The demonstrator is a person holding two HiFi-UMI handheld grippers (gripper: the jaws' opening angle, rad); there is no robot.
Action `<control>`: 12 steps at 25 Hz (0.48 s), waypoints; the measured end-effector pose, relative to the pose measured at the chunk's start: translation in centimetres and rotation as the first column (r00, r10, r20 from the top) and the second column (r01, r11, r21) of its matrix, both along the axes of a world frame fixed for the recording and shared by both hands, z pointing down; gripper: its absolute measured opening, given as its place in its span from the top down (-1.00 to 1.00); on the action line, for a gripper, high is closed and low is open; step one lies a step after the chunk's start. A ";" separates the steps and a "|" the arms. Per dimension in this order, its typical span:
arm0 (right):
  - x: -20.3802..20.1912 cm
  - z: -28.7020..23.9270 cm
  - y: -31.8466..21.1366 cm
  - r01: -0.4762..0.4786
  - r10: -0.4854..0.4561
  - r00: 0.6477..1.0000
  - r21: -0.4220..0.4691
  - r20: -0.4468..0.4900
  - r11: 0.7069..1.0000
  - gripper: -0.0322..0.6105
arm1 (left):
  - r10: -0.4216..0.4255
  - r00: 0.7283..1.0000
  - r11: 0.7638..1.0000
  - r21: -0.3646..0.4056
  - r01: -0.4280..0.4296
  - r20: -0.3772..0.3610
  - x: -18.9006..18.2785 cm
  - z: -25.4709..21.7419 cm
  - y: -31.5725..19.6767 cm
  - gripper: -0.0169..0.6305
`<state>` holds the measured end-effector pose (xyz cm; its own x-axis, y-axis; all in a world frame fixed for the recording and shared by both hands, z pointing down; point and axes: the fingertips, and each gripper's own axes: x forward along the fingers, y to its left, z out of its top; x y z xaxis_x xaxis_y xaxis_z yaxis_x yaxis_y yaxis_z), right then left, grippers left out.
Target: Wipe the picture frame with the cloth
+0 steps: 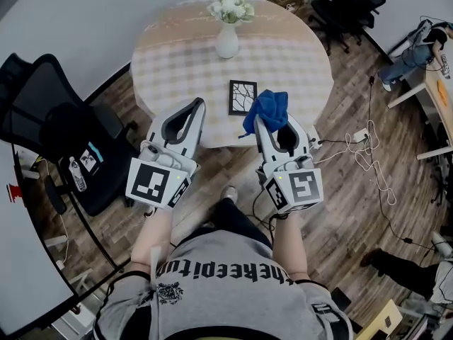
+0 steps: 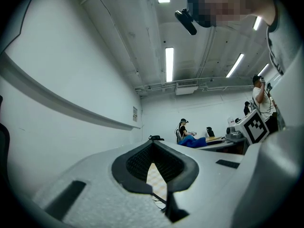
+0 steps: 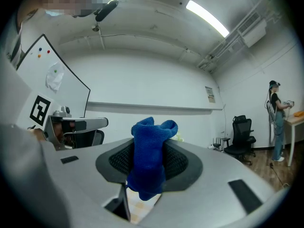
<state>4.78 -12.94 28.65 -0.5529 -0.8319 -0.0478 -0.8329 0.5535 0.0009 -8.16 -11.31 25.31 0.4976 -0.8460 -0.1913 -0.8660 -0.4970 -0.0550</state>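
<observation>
The picture frame (image 1: 242, 96), black-edged with a branching line pattern, lies flat on the round checked table (image 1: 177, 69) near its front edge. My right gripper (image 1: 262, 121) is shut on a blue cloth (image 1: 269, 108) that bunches up over its tips just right of the frame, slightly overlapping its right edge in this view. In the right gripper view the cloth (image 3: 149, 160) stands pinched between the jaws of the right gripper (image 3: 149, 148). My left gripper (image 1: 199, 103) hangs over the table's front edge, left of the frame. Its jaws are together with nothing in them (image 2: 153, 144).
A white vase of white flowers (image 1: 227, 40) stands on the table behind the frame. A black office chair (image 1: 64, 133) is at the left, more chairs (image 1: 350, 2) at the back right. Cables (image 1: 364, 154) trail over the wooden floor, and another person (image 1: 417, 55) stands at the far right.
</observation>
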 end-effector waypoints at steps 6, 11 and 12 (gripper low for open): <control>0.6 -0.4 -4.8 0.023 -0.023 1.000 -0.001 0.004 1.000 0.44 | -0.018 1.000 1.000 0.004 0.018 0.005 0.7 -0.6 -4.5 0.90; 1.2 -0.4 -8.6 0.056 -0.056 0.998 -0.001 0.018 0.998 0.44 | -0.045 0.999 0.999 0.014 0.045 0.020 1.6 -1.1 -7.8 0.90; 1.4 -0.4 -9.2 0.061 -0.061 0.998 -0.001 0.019 0.998 0.44 | -0.049 0.999 0.999 0.014 0.049 0.022 1.9 -1.1 -8.4 0.90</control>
